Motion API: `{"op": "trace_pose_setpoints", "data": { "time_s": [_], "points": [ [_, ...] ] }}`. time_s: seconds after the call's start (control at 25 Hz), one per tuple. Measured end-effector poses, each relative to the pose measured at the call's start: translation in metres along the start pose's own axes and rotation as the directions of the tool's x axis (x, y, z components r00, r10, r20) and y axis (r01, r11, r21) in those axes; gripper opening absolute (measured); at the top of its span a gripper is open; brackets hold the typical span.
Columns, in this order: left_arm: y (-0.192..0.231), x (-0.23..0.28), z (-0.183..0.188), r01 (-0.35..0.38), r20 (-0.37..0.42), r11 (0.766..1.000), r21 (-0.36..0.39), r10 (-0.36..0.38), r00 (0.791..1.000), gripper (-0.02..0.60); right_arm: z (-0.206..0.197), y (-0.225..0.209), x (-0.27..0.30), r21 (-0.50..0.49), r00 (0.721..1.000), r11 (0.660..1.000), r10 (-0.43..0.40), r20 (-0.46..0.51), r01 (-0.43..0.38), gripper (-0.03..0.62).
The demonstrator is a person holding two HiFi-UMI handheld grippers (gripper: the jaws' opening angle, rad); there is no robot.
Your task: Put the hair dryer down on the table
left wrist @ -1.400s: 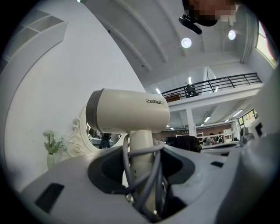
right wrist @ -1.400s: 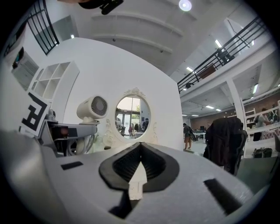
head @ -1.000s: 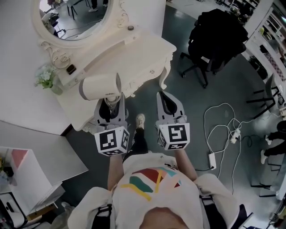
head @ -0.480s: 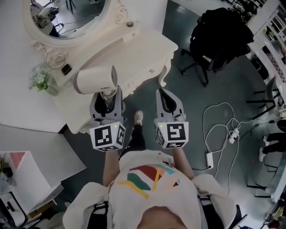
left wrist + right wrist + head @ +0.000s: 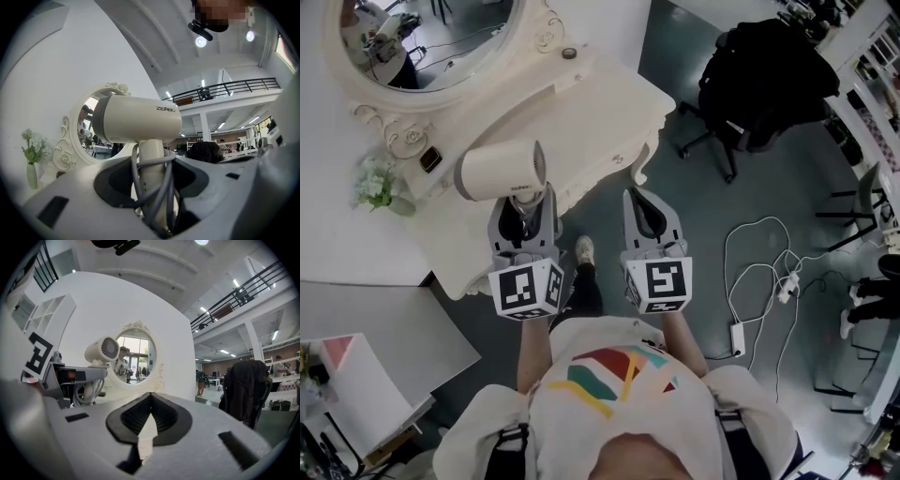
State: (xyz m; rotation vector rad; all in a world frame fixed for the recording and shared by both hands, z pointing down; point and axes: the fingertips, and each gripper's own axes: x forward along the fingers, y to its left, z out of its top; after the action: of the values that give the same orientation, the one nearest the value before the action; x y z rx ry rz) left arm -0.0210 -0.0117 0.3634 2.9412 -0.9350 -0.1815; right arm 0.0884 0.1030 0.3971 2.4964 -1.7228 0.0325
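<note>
A cream hair dryer (image 5: 497,172) with a grey rear band hangs above the front edge of the cream dressing table (image 5: 600,103). My left gripper (image 5: 525,204) is shut on its handle, which has the grey cord wound around it. In the left gripper view the dryer's barrel (image 5: 138,119) lies crosswise above the jaws, and the wrapped handle runs down between them at my left gripper (image 5: 152,176). My right gripper (image 5: 649,208) floats beside it over the floor, shut and empty. The right gripper view shows its jaw tips meeting at my right gripper (image 5: 150,394) and the dryer (image 5: 101,351) off to the left.
An oval mirror (image 5: 431,37) stands at the back of the table, with a small vase of flowers (image 5: 375,183) and a dark little object (image 5: 429,159) near the left end. An office chair draped in black (image 5: 764,75) and white cables (image 5: 759,272) occupy the floor to the right.
The dryer stays gripped in the left gripper and both grippers keep their pose. The whole view has drifted slightly, so the dryer sits a little further left and higher.
</note>
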Motion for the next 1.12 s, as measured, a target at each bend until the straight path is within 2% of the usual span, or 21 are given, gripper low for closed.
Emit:
{"op": "trace_pose_setpoints", "data": {
  "time_s": [0.36,0.84,1.12],
  "points": [
    [0.016,0.053,-0.005,0.000,-0.023,1.000,0.002,0.000,1.000,0.210,0.005,-0.009,0.061,-0.008,0.999,1.000,0.025,-0.024,-0.026,0.000],
    [0.071,0.142,-0.012,-0.046,-0.030,0.999,0.002,0.046,0.998,0.209,0.010,-0.008,0.175,-0.007,0.994,0.995,0.100,-0.049,-0.100,0.000],
    [0.097,0.191,-0.006,-0.097,-0.047,0.995,0.007,0.097,0.994,0.209,0.015,-0.011,0.240,-0.011,0.987,0.989,0.149,-0.056,-0.150,0.000]
  ]
}}
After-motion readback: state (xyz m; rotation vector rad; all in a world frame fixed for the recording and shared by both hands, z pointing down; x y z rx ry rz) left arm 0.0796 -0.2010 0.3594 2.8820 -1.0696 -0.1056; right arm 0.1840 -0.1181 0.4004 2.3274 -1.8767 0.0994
